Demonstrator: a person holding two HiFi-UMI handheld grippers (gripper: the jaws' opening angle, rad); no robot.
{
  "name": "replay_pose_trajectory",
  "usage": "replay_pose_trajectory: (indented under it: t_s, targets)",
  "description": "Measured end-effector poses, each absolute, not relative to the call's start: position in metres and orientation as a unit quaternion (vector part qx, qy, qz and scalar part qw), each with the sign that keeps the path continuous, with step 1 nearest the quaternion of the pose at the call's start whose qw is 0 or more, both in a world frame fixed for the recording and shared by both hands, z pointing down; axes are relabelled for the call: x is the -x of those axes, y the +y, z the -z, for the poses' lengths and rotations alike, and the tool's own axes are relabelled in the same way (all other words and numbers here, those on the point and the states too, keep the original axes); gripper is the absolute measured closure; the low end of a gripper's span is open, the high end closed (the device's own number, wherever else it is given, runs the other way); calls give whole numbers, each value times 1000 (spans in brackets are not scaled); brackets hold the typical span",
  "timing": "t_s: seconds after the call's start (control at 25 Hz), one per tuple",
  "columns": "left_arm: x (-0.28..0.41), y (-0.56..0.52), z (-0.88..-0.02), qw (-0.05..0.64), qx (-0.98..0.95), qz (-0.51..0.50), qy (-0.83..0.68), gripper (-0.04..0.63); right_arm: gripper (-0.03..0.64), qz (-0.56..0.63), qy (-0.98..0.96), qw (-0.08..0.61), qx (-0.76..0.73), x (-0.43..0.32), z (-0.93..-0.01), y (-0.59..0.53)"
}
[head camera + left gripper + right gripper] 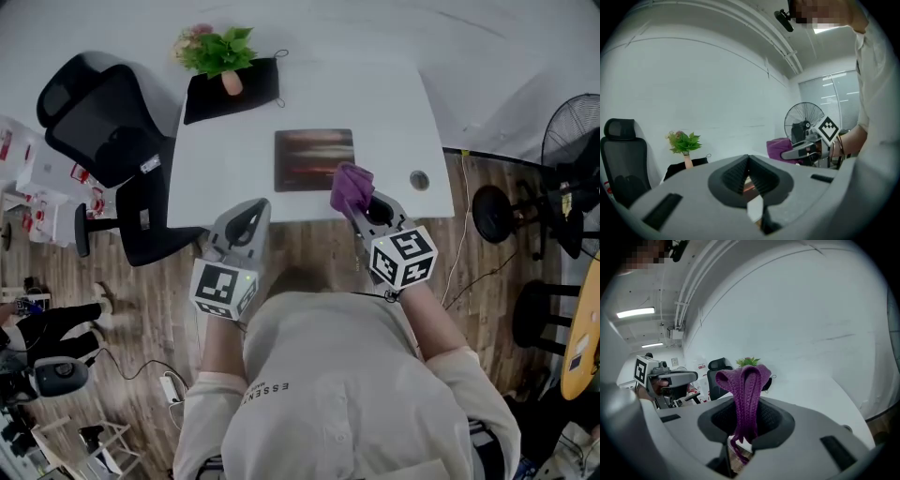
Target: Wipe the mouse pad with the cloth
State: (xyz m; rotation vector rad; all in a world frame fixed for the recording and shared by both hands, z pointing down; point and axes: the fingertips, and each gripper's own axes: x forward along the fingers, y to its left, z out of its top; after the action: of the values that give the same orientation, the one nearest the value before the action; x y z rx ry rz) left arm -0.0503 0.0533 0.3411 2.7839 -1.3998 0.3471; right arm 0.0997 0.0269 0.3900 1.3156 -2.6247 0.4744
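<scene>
A dark mouse pad point(314, 159) lies flat on the white table point(394, 112), near its front edge. My right gripper point(357, 205) is shut on a purple knitted cloth point(352, 187), which hangs bunched over the pad's front right corner. In the right gripper view the cloth point(746, 399) stands folded between the shut jaws and trails below them. My left gripper point(249, 214) hovers at the table's front edge, left of the pad, jaws shut with nothing in them; its own view shows the jaws point(749, 174) pressed together, with the cloth point(780, 148) and right gripper beyond.
A potted green plant point(219, 52) rests on a black cloth point(231, 91) at the table's back left. A black office chair point(111, 141) stands left of the table. A standing fan point(570, 141) and stools are at the right. A small round grommet point(419, 179) sits right of the pad.
</scene>
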Motion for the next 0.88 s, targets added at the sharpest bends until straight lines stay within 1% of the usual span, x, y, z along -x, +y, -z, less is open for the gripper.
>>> replay_pose_trajectory:
  t_s: [0.32, 0.68, 0.88]
  targets:
    - [62, -34, -361, 5, -902, -111, -418, 594, 526, -199, -870, 121, -434, -73, -419, -51]
    - [97, -119, -397, 13, -920, -111, -375, 594, 526, -275, -848, 200, -407, -13, -478, -136]
    - [120, -151, -416, 36, -925, -107, -363, 594, 525, -287, -838, 238, -399, 21, -510, -172]
